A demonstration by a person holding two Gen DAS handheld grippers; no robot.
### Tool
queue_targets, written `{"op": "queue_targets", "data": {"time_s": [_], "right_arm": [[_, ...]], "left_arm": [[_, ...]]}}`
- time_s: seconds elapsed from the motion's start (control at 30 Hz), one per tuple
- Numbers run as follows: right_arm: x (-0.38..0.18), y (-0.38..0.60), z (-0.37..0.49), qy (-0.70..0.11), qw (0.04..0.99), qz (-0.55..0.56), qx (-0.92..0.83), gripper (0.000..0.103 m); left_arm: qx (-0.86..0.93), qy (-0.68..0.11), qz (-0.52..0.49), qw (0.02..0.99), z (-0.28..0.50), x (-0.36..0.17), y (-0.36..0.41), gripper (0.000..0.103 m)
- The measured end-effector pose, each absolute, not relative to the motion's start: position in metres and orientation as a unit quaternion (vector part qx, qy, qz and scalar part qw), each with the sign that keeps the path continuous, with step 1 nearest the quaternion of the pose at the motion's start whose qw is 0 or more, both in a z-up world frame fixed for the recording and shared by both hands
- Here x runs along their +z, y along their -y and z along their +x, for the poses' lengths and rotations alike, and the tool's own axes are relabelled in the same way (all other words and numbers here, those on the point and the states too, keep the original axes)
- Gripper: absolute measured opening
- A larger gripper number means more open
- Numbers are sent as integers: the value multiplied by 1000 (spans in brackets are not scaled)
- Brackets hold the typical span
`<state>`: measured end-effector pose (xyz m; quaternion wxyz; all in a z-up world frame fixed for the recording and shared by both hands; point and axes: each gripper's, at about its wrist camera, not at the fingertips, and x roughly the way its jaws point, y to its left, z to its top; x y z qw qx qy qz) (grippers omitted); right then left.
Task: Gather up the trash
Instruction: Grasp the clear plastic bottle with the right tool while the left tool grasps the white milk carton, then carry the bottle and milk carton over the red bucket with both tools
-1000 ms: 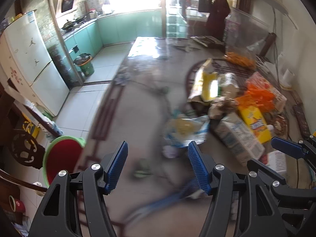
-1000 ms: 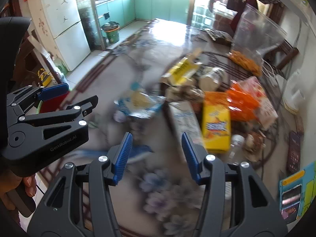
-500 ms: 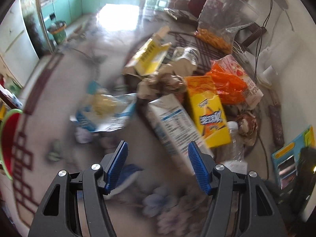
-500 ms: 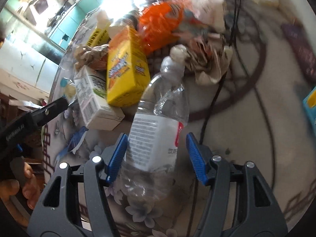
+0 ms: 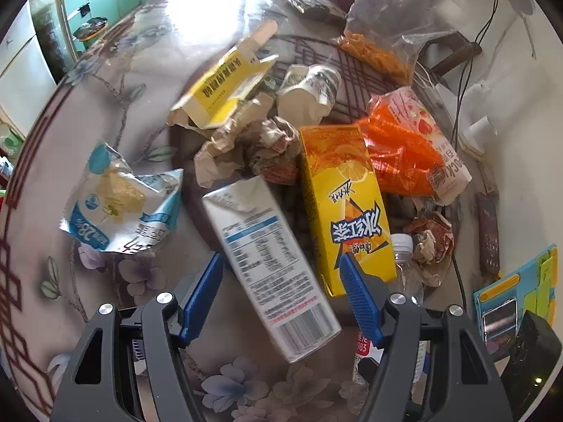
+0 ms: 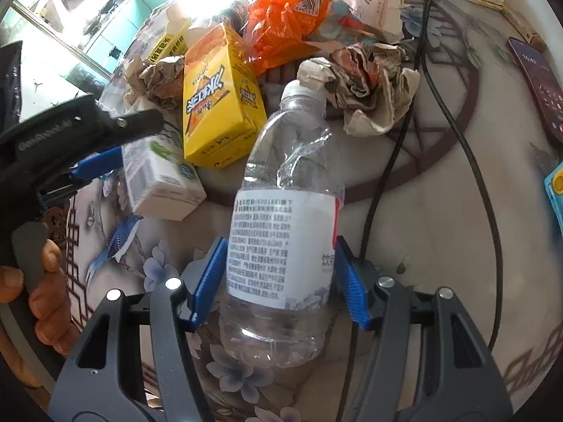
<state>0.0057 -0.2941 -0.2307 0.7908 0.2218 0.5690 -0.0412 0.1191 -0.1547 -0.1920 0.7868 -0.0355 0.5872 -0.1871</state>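
Observation:
My left gripper (image 5: pixel 279 281) is open with its blue pads on either side of a white milk carton (image 5: pixel 271 267) lying on the table, not touching it. My right gripper (image 6: pixel 281 277) is open around a clear plastic bottle (image 6: pixel 285 218) with a white label, pads close to its sides. A yellow tea carton (image 5: pixel 343 204) lies beside the milk carton. Crumpled paper (image 5: pixel 246 140), an orange wrapper (image 5: pixel 397 154), a blue-white bag (image 5: pixel 119 204) and an open yellow box (image 5: pixel 228 84) lie around them. The left gripper shows in the right wrist view (image 6: pixel 95 165).
A black cable (image 6: pixel 394 161) runs across the table right of the bottle. A phone (image 6: pixel 538 84) lies at the right edge. A blue card (image 5: pixel 517 302) and a clear bag of orange snacks (image 5: pixel 373 52) sit on the table. A paper cup (image 5: pixel 309 91) lies behind the trash.
The left gripper swung from the table edge over to the milk carton. The right gripper moved down around the plastic bottle and came closer to it.

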Motion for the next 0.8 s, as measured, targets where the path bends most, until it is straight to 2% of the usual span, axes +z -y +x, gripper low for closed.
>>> {"op": "queue_targets", "data": {"time_s": [0.13, 0.2, 0.27, 0.53, 0.77, 0.8], "right_arm": [[-227, 291, 6, -567, 794, 216, -40, 59], [-225, 291, 6, -566, 796, 212, -41, 59], [-223, 290, 7, -563, 798, 210, -43, 59], [-221, 296, 22, -561, 800, 210, -43, 59], [-231, 295, 28, -573, 790, 210, -51, 59], [-233, 294, 28, -575, 790, 208, -51, 56]], "left_arm": [[-174, -604, -49, 776, 121, -211, 148, 61], [-179, -606, -57, 773, 120, -216, 143, 41], [-186, -597, -56, 778, 117, -210, 138, 35], [-213, -530, -12, 821, 85, -160, 112, 35], [-188, -506, -4, 842, 70, -134, 74, 35], [-185, -504, -5, 844, 69, -132, 69, 35]]}}
